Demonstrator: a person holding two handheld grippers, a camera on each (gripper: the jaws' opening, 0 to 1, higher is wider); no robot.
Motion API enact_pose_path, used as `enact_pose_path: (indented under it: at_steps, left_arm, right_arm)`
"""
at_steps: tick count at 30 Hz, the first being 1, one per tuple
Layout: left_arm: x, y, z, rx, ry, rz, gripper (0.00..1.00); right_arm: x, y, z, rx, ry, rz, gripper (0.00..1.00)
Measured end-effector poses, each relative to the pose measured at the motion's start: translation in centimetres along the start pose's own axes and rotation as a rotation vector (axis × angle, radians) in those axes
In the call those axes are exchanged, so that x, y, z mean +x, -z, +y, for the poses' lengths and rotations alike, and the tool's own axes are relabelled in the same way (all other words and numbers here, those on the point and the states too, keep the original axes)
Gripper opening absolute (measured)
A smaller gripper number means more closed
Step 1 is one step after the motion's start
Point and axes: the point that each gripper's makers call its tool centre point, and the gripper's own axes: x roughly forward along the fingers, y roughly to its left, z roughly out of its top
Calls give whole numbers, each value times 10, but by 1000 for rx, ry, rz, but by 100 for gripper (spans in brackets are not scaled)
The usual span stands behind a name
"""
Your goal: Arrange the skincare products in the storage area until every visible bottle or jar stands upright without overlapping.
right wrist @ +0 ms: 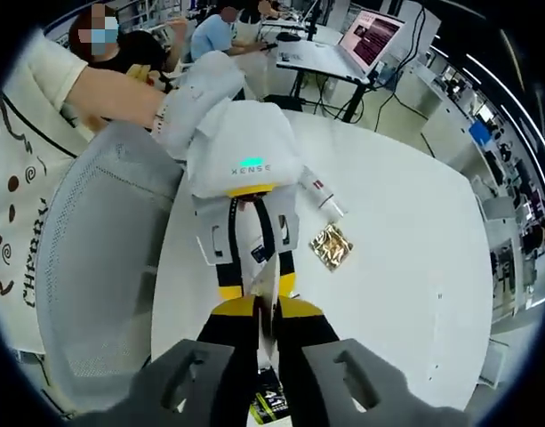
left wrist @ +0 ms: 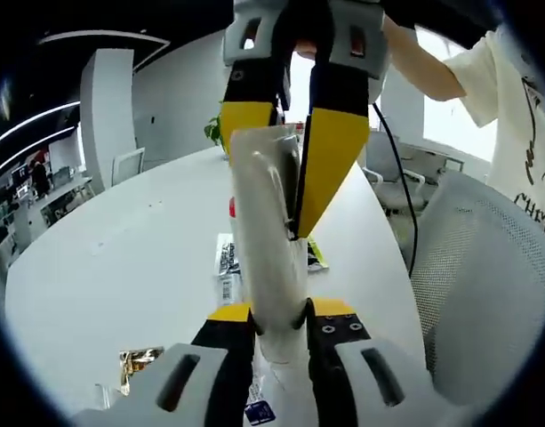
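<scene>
Pinching one pale tube point(left wrist: 268, 240) from opposite ends, both grippers met above the white bench point(left wrist: 121, 258). The left gripper point(left wrist: 281, 325) had its fingers closed on the tube's near end, and the right gripper point(left wrist: 285, 169) clamped its flattened far end. A gold foil packet point(right wrist: 330, 246) and a small white tube with a red band point(right wrist: 321, 193) lay on the bench, beside a mesh chair point(right wrist: 103, 267).

- "XENSE" is read under a green light on the white housing of the left tongs point(right wrist: 254, 267)
- "CHER" is printed on the person's shirt point(left wrist: 530, 133)
</scene>
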Motion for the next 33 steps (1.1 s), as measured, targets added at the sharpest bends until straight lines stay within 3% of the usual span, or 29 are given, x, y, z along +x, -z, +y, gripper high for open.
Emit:
enact_pose_path:
  at_steps: [9,33]
  left_arm:
    - [-2,7,3,-6,-26,16,21]
    - [18,-2,25,-29,-20,23,19]
  right_arm:
    - [-1,1,-1,-18,-8,-8,6]
    - [-4,20,-27,48,-10,-21,6]
